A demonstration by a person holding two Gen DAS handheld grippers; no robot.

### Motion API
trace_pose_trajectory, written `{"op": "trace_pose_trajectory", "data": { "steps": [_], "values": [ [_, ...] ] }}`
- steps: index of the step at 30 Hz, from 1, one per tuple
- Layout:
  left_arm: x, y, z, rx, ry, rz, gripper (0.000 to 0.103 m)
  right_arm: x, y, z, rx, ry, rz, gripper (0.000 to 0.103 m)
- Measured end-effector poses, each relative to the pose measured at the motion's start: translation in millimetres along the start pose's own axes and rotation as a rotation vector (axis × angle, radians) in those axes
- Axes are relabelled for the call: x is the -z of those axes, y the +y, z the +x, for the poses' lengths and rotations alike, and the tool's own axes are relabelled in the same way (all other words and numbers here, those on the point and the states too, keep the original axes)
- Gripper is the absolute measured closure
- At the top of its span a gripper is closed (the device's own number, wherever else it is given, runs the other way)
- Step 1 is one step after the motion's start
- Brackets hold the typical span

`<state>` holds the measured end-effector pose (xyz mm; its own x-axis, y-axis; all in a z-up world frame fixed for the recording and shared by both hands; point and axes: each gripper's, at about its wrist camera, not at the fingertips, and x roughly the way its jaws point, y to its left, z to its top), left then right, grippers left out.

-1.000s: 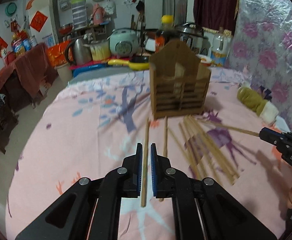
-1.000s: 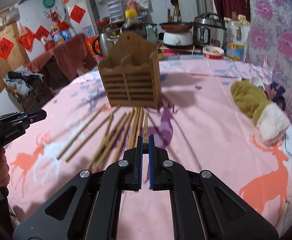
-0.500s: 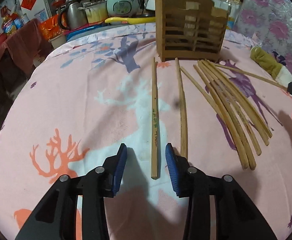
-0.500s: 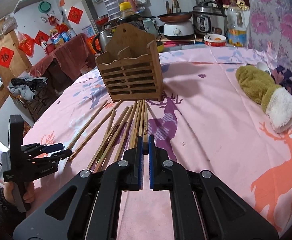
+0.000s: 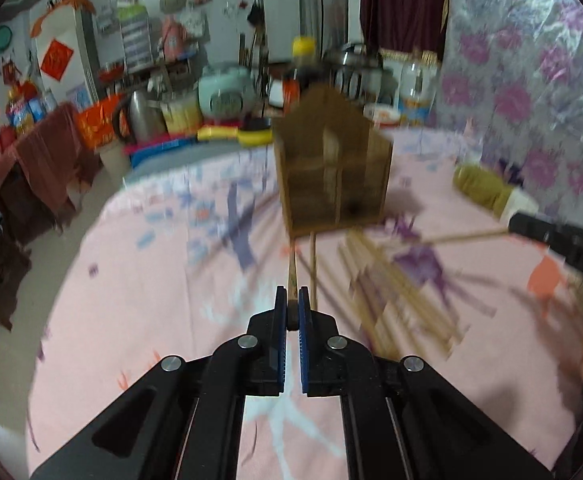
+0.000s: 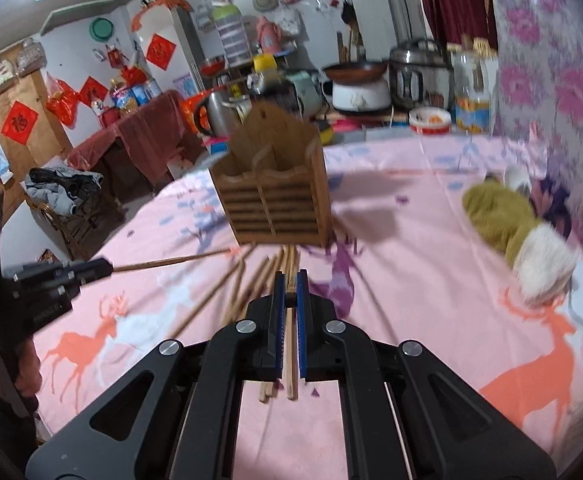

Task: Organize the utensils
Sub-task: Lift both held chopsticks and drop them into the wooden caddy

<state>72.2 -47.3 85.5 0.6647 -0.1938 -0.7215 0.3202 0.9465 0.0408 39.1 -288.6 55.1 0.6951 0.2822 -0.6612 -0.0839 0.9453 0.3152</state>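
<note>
Left gripper (image 5: 289,300) is clamped on one chopstick (image 5: 292,276), jaws nearly together, stick running forward from the pads toward the holder; the right wrist view shows the same stick (image 6: 171,261) off the cloth, slanting out from the left gripper (image 6: 103,268) toward the holder's base. Wooden slatted holder (image 6: 275,208) stands upright mid-table on the pink deer-print tablecloth (image 6: 431,240); from the right wrist view both front compartments look empty, though blur makes that less than certain. Loose chopstick pile (image 5: 399,292) lies on the cloth just in front of the holder, fanned toward the camera, with one single stick (image 5: 312,264) lying apart on its left side. Right gripper (image 6: 289,280) is also closed to a narrow gap, pinching one chopstick (image 6: 290,344) whose near end pokes back below the pads; the left wrist view shows that stick (image 5: 467,236) held clear of the pile. Far right: a yellow-green and white mitten (image 6: 519,232), not involved. Status, as I read it: barely started. Two sticks in hand, none in the holder, most of the pile left to move.
</note>
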Motion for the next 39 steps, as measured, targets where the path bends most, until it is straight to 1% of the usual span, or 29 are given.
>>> {"op": "trace_pose_trajectory", "data": {
  "steps": [2,8,11,14,16,19,23,26,28,30,31,32,33,34,37,38,39],
  "values": [
    [-17.4,-5.5,-7.9,-0.012,-0.026,0.007,0.097,-8.2,3.8,-4.8,0.006,-0.017,-0.012,0.097],
    [-67.0,-19.8,-17.4,-0.029,-0.071,0.014,0.097,-32.4,14.1,-8.0,0.032,-0.061,-0.043,0.097],
    [-92.3,-24.0,-29.2,-0.026,-0.105,0.008,0.097,-47.3,18.7,-12.5,0.027,-0.085,-0.047,0.097],
    [-115.7,-26.8,-44.6,-0.034,-0.153,0.009,0.097,-70.5,28.1,-26.3,0.033,-0.145,-0.067,0.097],
    [-126.6,-29.0,-48.6,-0.032,-0.171,0.006,0.097,-84.1,34.3,-33.8,0.037,-0.186,-0.076,0.097],
    [-140.1,-29.9,-42.0,-0.034,-0.172,-0.008,0.097,-106.9,42.9,-38.5,0.047,-0.255,-0.078,0.097],
    [-151.1,-30.1,-20.5,-0.044,-0.164,-0.027,0.097,-131.8,49.4,-33.5,0.060,-0.328,-0.058,0.097],
    [-150.9,-27.6,-1.5,-0.043,-0.149,-0.037,0.097,-144.6,58.2,-16.8,0.116,-0.397,-0.078,0.097],
    [-146.7,-24.7,15.9,-0.021,-0.125,-0.048,0.097,-148.5,59.8,1.1,0.136,-0.403,-0.086,0.097],
    [-141.8,-20.8,28.6,-0.021,-0.108,-0.055,0.097,-150.3,60.4,22.8,0.152,-0.379,-0.097,0.097],
    [-138.5,-18.7,34.4,-0.021,-0.097,-0.057,0.092,-150.3,59.9,38.0,0.148,-0.337,-0.107,0.097],
    [-136.4,-16.9,37.4,-0.018,-0.087,-0.058,0.084,-149.2,57.7,48.6,0.130,-0.295,-0.112,0.097],
    [-133.5,-13.6,39.3,-0.019,-0.078,-0.065,0.061,-148.6,55.0,52.6,0.125,-0.280,-0.104,0.094],
    [-130.5,-10.6,38.0,-0.026,-0.083,-0.072,0.046,-144.8,49.3,52.5,0.120,-0.279,-0.080,0.090],
    [-122.2,-5.4,26.1,-0.050,-0.114,-0.076,0.044,-134.0,33.0,35.6,0.044,-0.279,-0.011,0.087],
    [-117.9,-3.1,21.1,-0.050,-0.121,-0.085,0.043,-129.7,30.5,31.6,0.037,-0.280,-0.002,0.086],
    [-114.5,-3.3,16.7,-0.051,-0.127,-0.091,0.038,-122.3,25.4,22.8,0.038,-0.281,0.007,0.083]
  ]
}}
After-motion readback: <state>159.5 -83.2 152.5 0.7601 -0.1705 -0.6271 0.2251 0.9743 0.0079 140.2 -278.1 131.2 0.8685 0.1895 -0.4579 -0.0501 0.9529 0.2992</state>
